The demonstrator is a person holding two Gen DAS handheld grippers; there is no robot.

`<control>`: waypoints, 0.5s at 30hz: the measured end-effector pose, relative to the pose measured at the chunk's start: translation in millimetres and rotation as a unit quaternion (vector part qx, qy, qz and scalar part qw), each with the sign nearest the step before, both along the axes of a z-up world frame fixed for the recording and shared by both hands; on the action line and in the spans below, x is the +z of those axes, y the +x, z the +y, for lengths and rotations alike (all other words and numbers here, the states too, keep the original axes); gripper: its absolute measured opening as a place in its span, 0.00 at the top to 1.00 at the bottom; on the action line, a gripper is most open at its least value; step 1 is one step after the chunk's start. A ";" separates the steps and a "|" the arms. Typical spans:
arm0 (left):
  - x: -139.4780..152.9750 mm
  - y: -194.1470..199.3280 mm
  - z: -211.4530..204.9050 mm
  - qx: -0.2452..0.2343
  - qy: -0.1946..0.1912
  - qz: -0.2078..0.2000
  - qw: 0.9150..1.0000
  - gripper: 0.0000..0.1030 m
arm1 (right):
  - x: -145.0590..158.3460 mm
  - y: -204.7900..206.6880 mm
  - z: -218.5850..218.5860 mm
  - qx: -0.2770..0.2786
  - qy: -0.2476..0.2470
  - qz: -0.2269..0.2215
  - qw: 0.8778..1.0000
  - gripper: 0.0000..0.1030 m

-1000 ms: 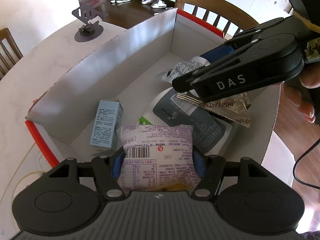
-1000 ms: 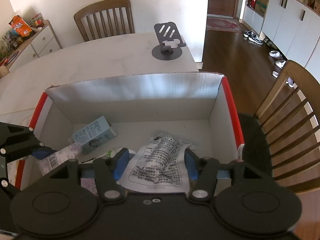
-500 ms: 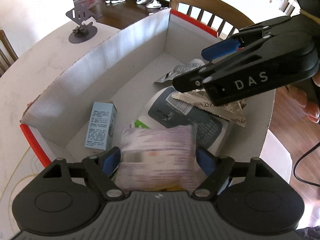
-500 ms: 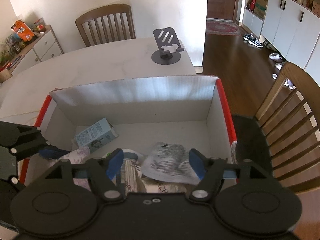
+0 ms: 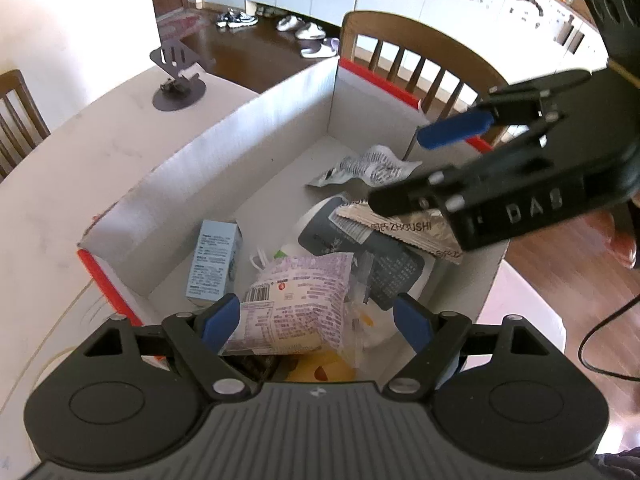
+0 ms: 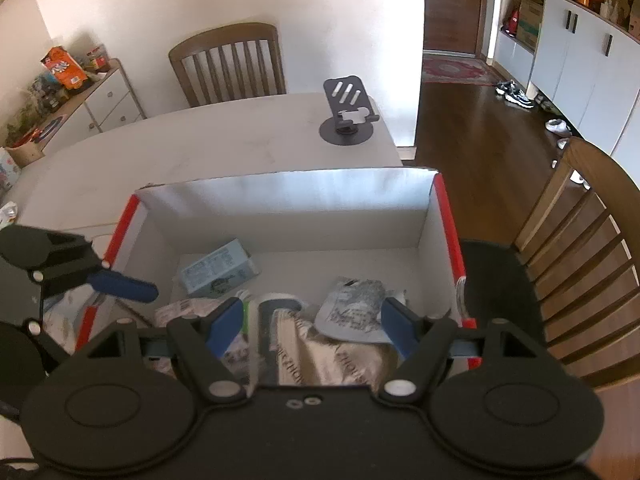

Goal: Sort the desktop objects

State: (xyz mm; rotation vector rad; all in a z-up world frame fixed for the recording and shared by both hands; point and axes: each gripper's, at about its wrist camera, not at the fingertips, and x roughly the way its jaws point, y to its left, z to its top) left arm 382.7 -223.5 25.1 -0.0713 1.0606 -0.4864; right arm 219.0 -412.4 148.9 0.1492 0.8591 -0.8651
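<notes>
Left wrist view: purple snack packet (image 5: 296,304) hides yellow item (image 5: 320,368) beneath.

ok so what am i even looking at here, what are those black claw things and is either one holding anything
Each black claw is a hand-held two-finger gripper with blue pads and a camera looking along its fingers. One picture is from the left gripper, the other from the right gripper, whose jaws are opening. Both hang over a white cardboard box with red edges on a pale table. Inside lie a purple printed snack packet, a light blue carton, a silver foil sachet and a crumpled grey printed wrapper. Neither gripper holds anything.
</notes>
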 end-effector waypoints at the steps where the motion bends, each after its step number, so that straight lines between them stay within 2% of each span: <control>1: 1.8 -1.9 1.7 0.003 -0.005 0.001 1.000 0.19 | 0.4 -0.7 2.7 0.001 0.001 0.001 1.000 0.27; 15: 20.9 -38.6 24.9 0.027 -0.043 -0.021 0.998 0.19 | 13.4 -6.6 54.4 0.011 0.001 -0.009 1.000 0.23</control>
